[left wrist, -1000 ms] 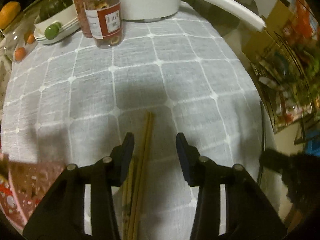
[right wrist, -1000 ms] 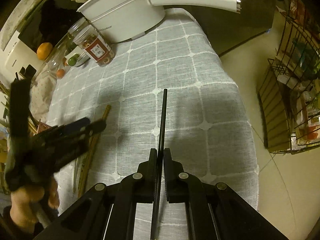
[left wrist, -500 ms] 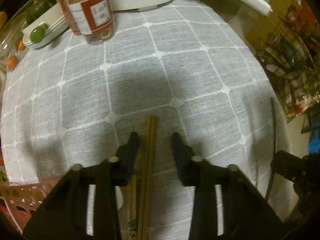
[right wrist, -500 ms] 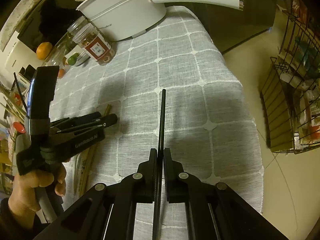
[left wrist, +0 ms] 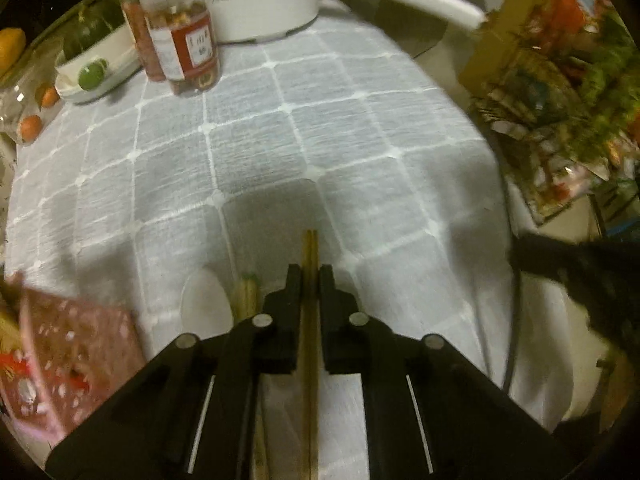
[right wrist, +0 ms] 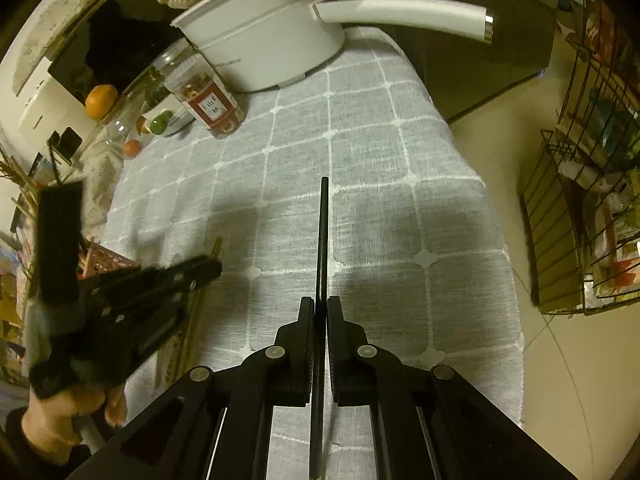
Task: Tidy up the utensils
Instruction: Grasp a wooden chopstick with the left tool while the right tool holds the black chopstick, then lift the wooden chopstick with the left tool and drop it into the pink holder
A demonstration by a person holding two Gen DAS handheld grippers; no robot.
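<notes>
My left gripper is closing its jaws onto a pair of wooden chopsticks; the pads press on them and the tips stick out ahead over the grey checked tablecloth. More wooden chopsticks and a white spoon lie just left of it. My right gripper is shut on a black chopstick that points toward the far side of the table. In the right wrist view the left gripper hangs at the left, held by a hand.
A pink patterned basket sits at the left table edge. At the back stand a white pot with a long handle, two jars and a bowl with fruit. A wire rack stands on the floor beyond the right edge.
The left gripper's jaws went from wide apart to shut on the wooden chopsticks, and it shifted so the spoon and basket show. The right gripper kept still.
</notes>
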